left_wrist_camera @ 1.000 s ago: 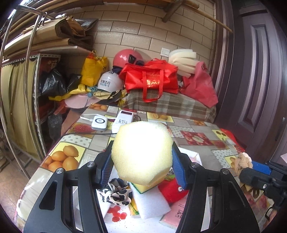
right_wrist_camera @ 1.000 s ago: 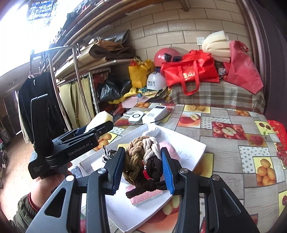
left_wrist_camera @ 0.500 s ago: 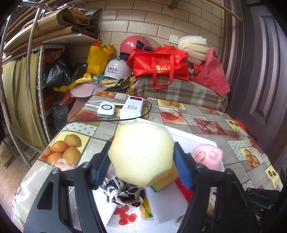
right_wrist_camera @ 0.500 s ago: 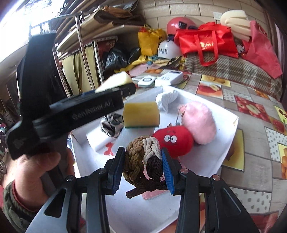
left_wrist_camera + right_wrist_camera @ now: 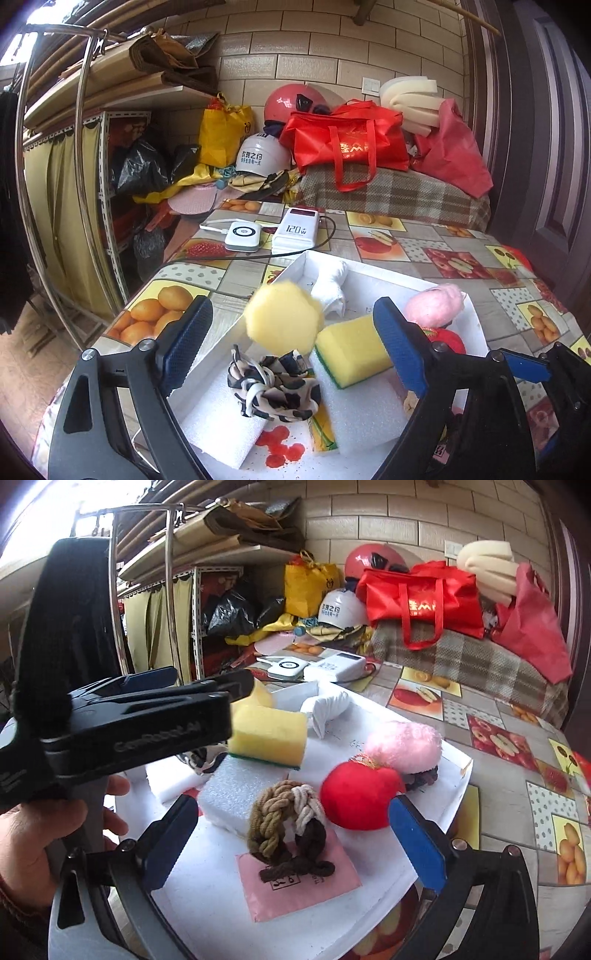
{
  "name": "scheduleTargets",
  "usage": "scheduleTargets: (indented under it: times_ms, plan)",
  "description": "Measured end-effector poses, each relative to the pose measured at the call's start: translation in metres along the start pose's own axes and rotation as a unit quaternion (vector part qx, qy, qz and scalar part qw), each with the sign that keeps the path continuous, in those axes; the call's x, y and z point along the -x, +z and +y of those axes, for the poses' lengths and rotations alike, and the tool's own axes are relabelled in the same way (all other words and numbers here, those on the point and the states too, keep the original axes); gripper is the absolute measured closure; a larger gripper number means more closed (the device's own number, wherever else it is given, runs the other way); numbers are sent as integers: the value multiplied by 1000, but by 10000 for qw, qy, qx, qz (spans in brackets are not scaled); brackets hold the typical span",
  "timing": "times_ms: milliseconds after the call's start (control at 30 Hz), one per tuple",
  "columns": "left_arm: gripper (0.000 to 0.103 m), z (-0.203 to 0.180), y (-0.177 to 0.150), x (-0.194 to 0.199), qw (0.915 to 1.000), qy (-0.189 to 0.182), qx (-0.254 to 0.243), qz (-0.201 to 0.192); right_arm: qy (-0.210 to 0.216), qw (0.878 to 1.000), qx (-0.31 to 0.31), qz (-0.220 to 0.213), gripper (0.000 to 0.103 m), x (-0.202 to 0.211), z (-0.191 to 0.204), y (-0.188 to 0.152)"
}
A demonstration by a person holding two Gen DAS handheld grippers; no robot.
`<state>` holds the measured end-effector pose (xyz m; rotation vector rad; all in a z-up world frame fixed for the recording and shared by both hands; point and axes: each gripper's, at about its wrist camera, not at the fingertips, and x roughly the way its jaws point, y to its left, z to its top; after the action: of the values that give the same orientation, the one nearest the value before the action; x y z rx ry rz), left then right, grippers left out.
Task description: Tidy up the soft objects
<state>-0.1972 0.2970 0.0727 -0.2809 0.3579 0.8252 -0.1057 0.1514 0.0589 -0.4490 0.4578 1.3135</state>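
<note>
Fruit-print tablecloth (image 5: 388, 240), with a white power bank (image 5: 297, 230) beside a small white charger (image 5: 243, 236) near its far edge. Behind, red tote bag (image 5: 347, 142), pink helmet (image 5: 291, 101), white helmet (image 5: 260, 155), yellow bag (image 5: 223, 134), brick wall (image 5: 314, 48).

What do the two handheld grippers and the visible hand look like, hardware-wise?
Both grippers, left gripper and right gripper, have black plastic frames with cut-out slots, silver screws, and blue textured pads on the jaws. In the right wrist view the left gripper's side carries embossed lettering, too blurred to read fully. The hand holding it shows a dark olive cuff with a reddish inner edge.
</note>
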Motion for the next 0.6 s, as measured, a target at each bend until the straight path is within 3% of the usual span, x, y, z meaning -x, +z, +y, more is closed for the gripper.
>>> scheduleTargets:
  times_ms: [233, 367, 600]
  plan:
    - [13, -2, -1, 23, 9989, -102, 112, -437, -51, 9995, -165, -271, 0, 22, -4, -2]
    - [13, -11, -4, 29, 9989, -198, 52, -418, -115, 9982, -341, -487, 0, 38, -12, -3]
    - [13, -32, -9, 59, 9962, -737, -16, -458, -333, 9932, -640, -914, 0, 76, -27, -14]
